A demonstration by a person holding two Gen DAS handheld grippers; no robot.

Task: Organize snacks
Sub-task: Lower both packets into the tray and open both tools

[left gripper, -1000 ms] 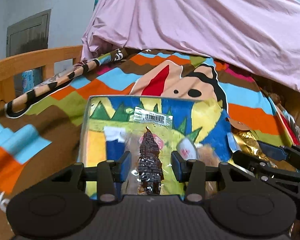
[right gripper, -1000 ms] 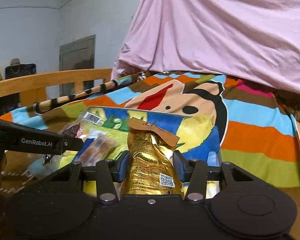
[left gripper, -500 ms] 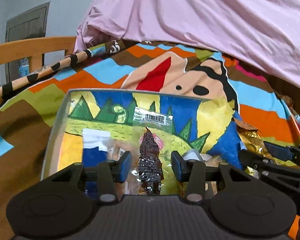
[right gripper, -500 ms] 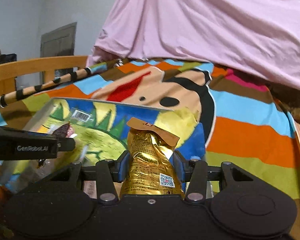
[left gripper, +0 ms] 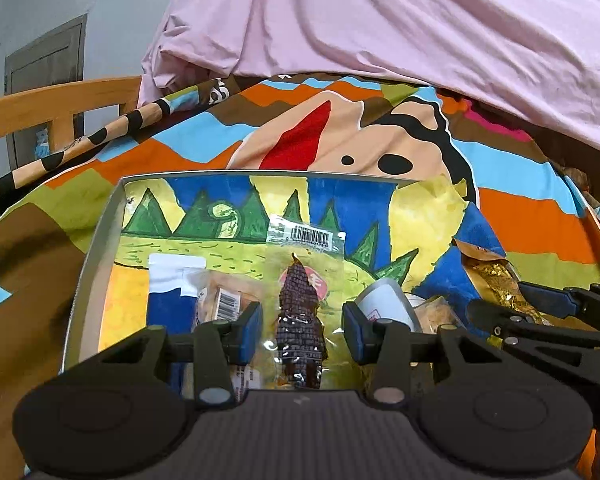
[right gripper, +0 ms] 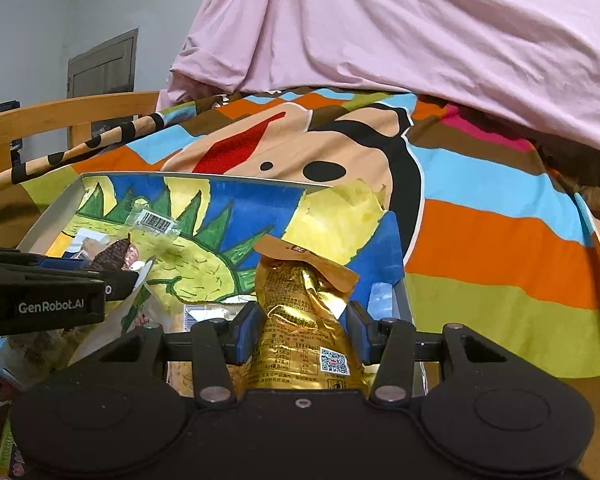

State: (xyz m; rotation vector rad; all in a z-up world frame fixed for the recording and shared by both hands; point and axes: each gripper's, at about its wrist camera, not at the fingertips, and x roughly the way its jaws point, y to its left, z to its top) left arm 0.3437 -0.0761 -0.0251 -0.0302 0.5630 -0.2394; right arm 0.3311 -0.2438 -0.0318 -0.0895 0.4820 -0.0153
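The only words that read clearly are "GenRobot.AI", in white on the black side of the left gripper [right gripper: 136, 276], left of the gold packet [right gripper: 304, 340]. That gold packet carries a small QR code on a white patch at its lower right, and rows of fine print too small to read. A clear packet [left gripper: 300, 312] has a barcode on its top strip, digits unreadable. Left of it, another wrapped snack [left gripper: 224, 304] shows a small barcode.

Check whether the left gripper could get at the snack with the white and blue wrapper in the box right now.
Probably not: the left gripper is already shut on the clear-wrapped dark snack, so the white and blue packet beside it must wait.
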